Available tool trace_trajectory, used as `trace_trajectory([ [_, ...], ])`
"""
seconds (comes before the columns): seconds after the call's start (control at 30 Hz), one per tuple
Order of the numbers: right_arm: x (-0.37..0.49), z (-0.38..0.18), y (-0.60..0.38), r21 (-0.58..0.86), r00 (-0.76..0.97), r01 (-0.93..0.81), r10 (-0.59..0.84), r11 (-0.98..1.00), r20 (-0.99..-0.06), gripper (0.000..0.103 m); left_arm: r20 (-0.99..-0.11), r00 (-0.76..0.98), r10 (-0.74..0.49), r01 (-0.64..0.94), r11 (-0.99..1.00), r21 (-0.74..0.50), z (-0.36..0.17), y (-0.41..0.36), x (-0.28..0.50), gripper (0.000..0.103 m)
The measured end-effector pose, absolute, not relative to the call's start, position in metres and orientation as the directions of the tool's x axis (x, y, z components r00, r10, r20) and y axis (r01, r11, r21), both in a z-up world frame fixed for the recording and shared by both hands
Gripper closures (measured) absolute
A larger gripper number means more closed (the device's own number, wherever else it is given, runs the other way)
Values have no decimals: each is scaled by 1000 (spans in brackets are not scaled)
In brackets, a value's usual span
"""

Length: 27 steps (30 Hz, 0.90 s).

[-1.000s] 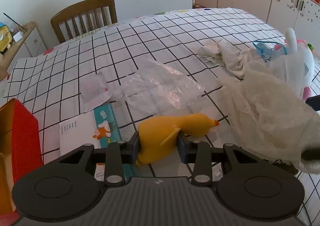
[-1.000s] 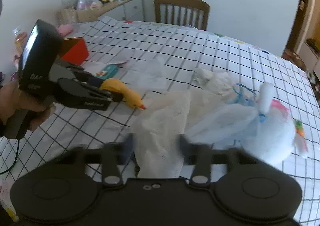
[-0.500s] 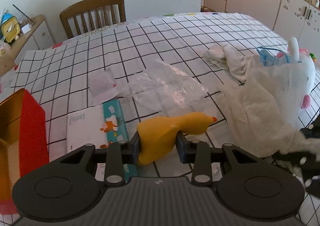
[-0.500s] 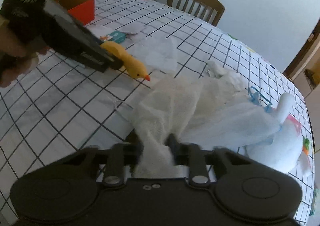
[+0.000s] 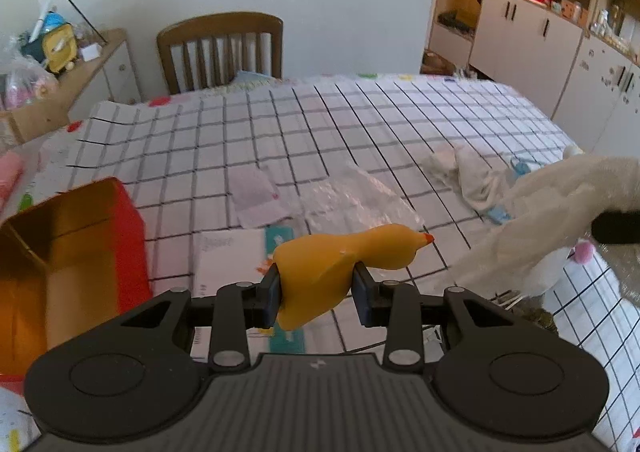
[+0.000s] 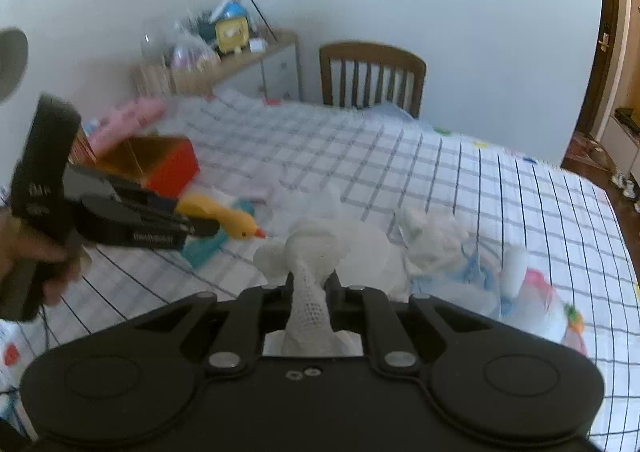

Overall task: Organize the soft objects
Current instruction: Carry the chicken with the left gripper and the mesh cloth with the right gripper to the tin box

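Observation:
My left gripper [image 5: 316, 292] is shut on a yellow rubber duck [image 5: 344, 260] and holds it above the checked tablecloth [image 5: 320, 131]; the duck also shows in the right wrist view [image 6: 224, 215]. My right gripper [image 6: 310, 288] is shut on a white mesh cloth [image 6: 316, 252], lifted off the table; the cloth hangs at the right of the left wrist view [image 5: 540, 211]. An open red box [image 5: 68, 252] stands at the left, also seen in the right wrist view [image 6: 160, 159].
A clear plastic bag [image 5: 356, 199], a paper booklet [image 5: 228, 264] and a crumpled white cloth [image 5: 468, 175] lie on the table. A white plush toy in a bag [image 6: 532, 304] sits at the right. A wooden chair [image 5: 220, 47] stands at the far edge.
Both grippers have risen from the table. The duck is lifted higher, and the mesh cloth is pulled up off the tablecloth and bunched between the right fingers.

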State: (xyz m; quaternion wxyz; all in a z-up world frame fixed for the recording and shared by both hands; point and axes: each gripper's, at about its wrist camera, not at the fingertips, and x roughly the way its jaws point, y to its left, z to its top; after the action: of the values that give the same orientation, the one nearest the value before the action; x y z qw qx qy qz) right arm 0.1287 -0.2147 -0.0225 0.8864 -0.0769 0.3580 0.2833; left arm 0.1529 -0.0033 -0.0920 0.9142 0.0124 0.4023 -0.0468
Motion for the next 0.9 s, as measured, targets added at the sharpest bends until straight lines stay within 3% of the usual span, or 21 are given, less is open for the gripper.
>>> trace_trajectory([
  [0.43, 141, 29, -156, 121, 546, -666, 592, 736, -593, 93, -698, 716, 18, -20, 1000, 5, -41, 53, 128, 68],
  [0.9, 151, 41, -50, 120, 464, -769, 678, 628, -571, 93, -676, 724, 138, -161, 986, 29, -23, 131, 112, 68],
])
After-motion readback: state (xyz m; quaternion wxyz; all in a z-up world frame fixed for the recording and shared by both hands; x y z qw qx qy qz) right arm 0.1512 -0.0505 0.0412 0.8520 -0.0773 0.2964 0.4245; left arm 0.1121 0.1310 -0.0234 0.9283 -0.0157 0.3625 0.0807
